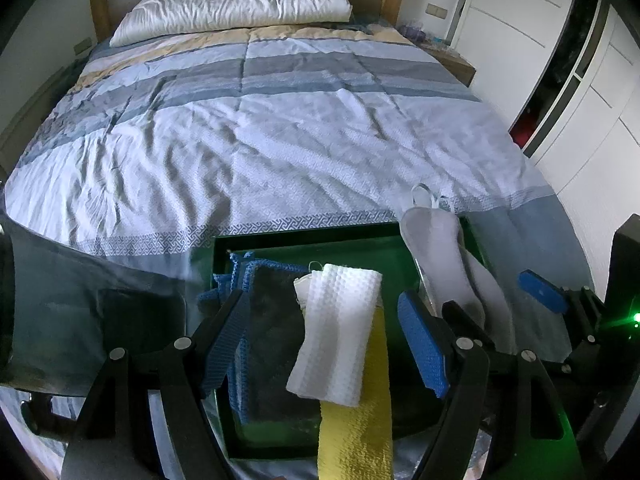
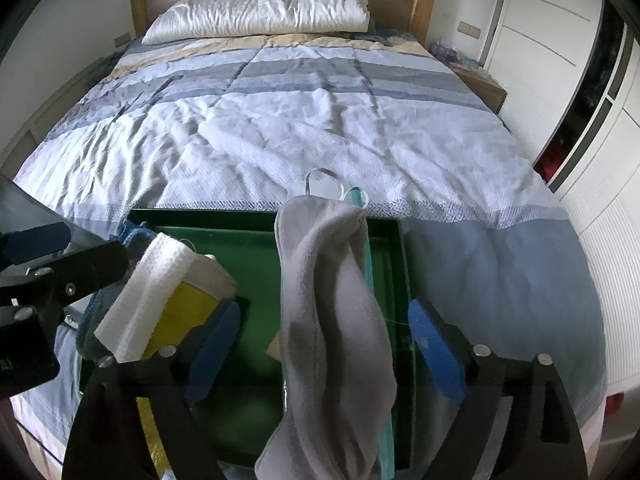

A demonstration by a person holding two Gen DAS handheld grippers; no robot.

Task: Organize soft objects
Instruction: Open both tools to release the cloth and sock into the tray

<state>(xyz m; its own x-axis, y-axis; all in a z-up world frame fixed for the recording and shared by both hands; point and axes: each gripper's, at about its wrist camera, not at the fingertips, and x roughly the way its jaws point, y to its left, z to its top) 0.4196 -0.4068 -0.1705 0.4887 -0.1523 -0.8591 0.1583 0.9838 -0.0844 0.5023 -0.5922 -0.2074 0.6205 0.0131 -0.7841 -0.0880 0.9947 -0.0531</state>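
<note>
A green tray [image 1: 304, 236] [image 2: 224, 216] sits on the near end of the bed. A grey cloth with blue trim [image 1: 276, 316] lies in its left half. A white and yellow waffle cloth [image 1: 340, 344] [image 2: 160, 300] hangs between the wide-apart fingers of my left gripper [image 1: 324, 344], touching neither pad. A grey fleece cloth [image 2: 324, 320] [image 1: 452, 264] with a teal edge hangs between the wide-apart fingers of my right gripper [image 2: 324, 356], over the tray's right half. Where each cloth is held is out of view.
The bed [image 1: 280, 128] with a blue, grey and white striped cover stretches ahead, with a white pillow [image 1: 236, 4] at the wooden headboard. White wardrobe doors [image 1: 580, 92] stand close on the right. A nightstand [image 1: 452, 60] is at the far right.
</note>
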